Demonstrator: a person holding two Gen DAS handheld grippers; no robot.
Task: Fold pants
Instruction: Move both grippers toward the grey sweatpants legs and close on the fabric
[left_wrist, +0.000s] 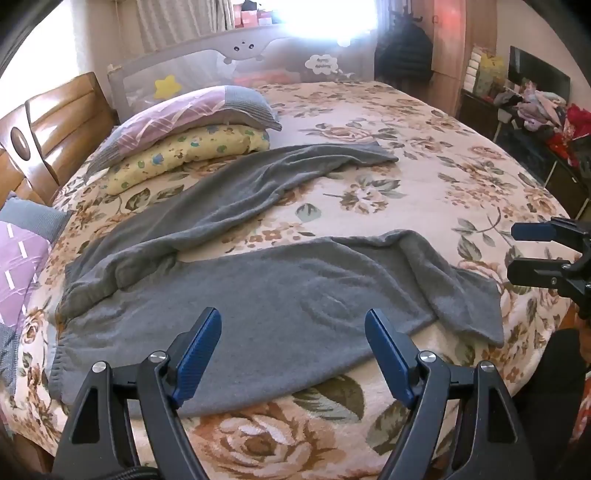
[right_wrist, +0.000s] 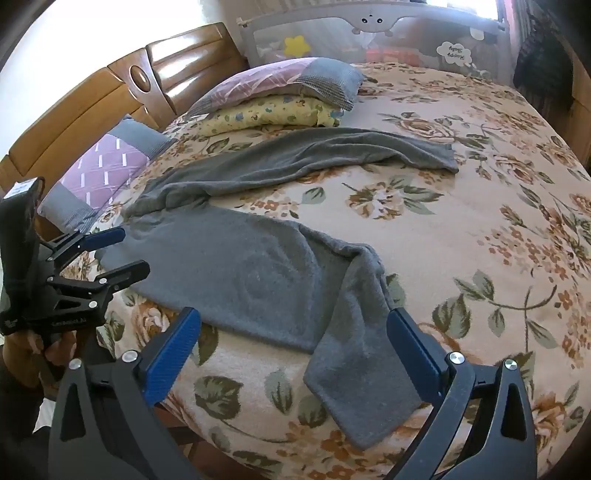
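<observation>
Grey pants (left_wrist: 258, 288) lie spread on the floral bed cover (left_wrist: 424, 177), waistband at the left, legs splayed apart to the right. The near leg's end is folded over and hangs at the bed's front edge (right_wrist: 354, 387). The far leg (right_wrist: 295, 155) stretches toward the pillows. My left gripper (left_wrist: 293, 328) is open and empty, hovering over the near leg's upper part. My right gripper (right_wrist: 293, 332) is open and empty over the near leg's lower end. Each gripper shows in the other's view: the right one (left_wrist: 535, 254), the left one (right_wrist: 122, 251).
Stacked pillows (left_wrist: 192, 125) lie at the back left by the wooden headboard (left_wrist: 55, 125), and another purple pillow (left_wrist: 22, 258) at the left. A mesh bed rail (left_wrist: 236, 70) runs along the far side. A cluttered cabinet (left_wrist: 535, 122) stands at the right.
</observation>
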